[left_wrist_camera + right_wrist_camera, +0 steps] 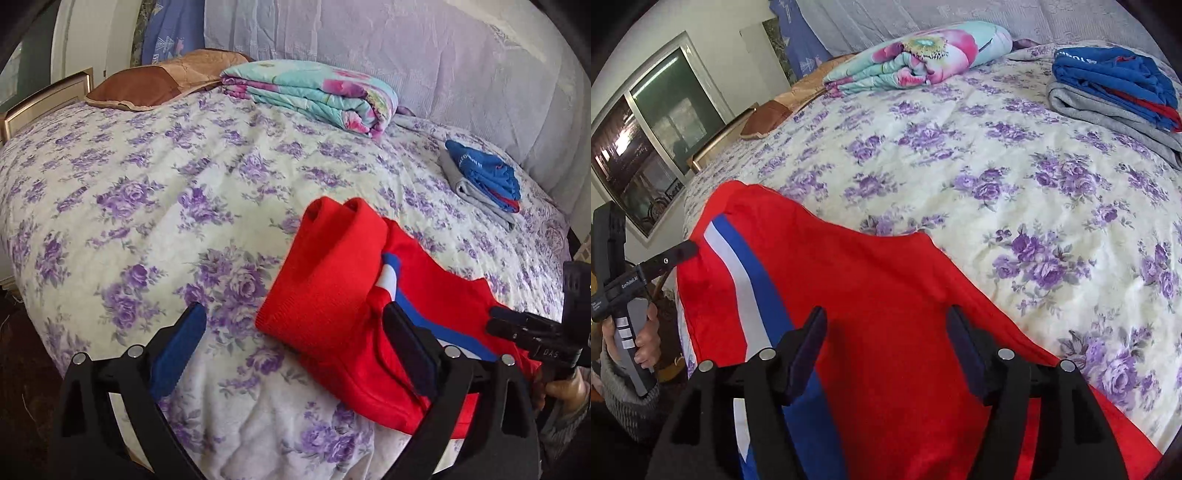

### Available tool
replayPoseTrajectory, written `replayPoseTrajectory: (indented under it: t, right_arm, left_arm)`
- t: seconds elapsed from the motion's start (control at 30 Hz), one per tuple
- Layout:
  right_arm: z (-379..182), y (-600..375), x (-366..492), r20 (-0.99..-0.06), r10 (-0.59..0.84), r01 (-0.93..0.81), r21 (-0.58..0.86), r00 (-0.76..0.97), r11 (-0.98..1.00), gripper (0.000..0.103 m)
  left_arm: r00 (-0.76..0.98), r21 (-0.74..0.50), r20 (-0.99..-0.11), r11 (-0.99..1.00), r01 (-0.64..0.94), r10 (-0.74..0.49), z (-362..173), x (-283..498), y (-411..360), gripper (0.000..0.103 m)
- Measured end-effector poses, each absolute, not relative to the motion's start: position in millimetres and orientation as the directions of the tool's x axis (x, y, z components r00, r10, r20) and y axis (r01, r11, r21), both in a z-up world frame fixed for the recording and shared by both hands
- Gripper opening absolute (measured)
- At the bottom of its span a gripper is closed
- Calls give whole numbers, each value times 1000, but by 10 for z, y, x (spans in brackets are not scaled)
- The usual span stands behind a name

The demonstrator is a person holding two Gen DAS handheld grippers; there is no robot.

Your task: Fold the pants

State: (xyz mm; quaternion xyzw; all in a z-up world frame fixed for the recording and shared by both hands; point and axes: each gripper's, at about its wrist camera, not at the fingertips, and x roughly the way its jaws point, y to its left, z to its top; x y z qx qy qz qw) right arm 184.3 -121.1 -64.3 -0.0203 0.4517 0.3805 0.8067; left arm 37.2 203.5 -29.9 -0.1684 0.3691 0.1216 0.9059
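Red pants (332, 288) with a blue and white side stripe lie partly folded on the floral bedspread (147, 192), near its front edge. My left gripper (295, 339) is open, its right finger (410, 350) against the pants' left part, its left finger over bare bedspread. In the right wrist view the pants (879, 280) fill the lower middle. My right gripper (886, 347) is open just above the red cloth, holding nothing. The right gripper also shows in the left wrist view (517, 325) at the pants' right edge, and the left gripper shows in the right wrist view (679, 253) at their left edge.
A stack of folded blue, red and grey clothes (484, 181) lies at the bed's far right. A folded floral quilt (314, 92) and a brown pillow (147, 85) lie at the back. A window (657, 147) is on the left wall.
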Motion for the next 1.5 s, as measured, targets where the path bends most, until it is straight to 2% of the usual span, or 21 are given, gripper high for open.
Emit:
replayPoseTrajectory:
  t: [0.23, 0.43, 0.6, 0.77, 0.93, 1.13, 1.23, 1.27, 1.37, 1.5]
  right_arm:
    - [-256, -1710, 1553, -598, 688, -596, 395, 411, 699, 68]
    - [-131, -2737, 974, -488, 651, -446, 479, 581, 756, 72]
    - [-206, -3848, 344, -473, 491, -177, 564, 732, 806, 73]
    - [-527, -4636, -32, -490, 387, 74, 688, 781, 722, 73]
    - [-893, -4788, 120, -494, 397, 164, 761, 773, 627, 73]
    - [-998, -4877, 288, -429, 384, 154, 806, 818, 572, 72]
    - [-1002, -4894, 340, -418, 361, 151, 801, 833, 579, 67]
    - [-1003, -4889, 345, -421, 351, 150, 791, 836, 593, 60]
    - [-1061, -4921, 303, -414, 318, 152, 780, 853, 607, 33]
    - [-1021, -4906, 250, -380, 308, 117, 773, 872, 623, 26]
  left_arm:
    - [787, -202, -614, 952, -231, 60, 127, 212, 1720, 93]
    - [774, -169, -629, 984, -48, -70, 36, 434, 1075, 93]
    - [729, -184, -668, 982, 35, -151, -242, 609, 706, 93]
    - [688, -208, -705, 977, 34, -174, -481, 656, 635, 93]
    - [690, -188, -711, 982, -2, -135, -509, 586, 739, 93]
    - [695, -199, -710, 979, -42, -114, -483, 575, 901, 94]
    - [697, -185, -709, 982, -42, -104, -496, 567, 882, 94]
    - [697, -175, -710, 984, -40, -98, -504, 566, 870, 94]
    - [690, -145, -719, 989, -35, -81, -541, 581, 846, 94]
    - [693, -142, -717, 989, -35, -79, -522, 576, 849, 94]
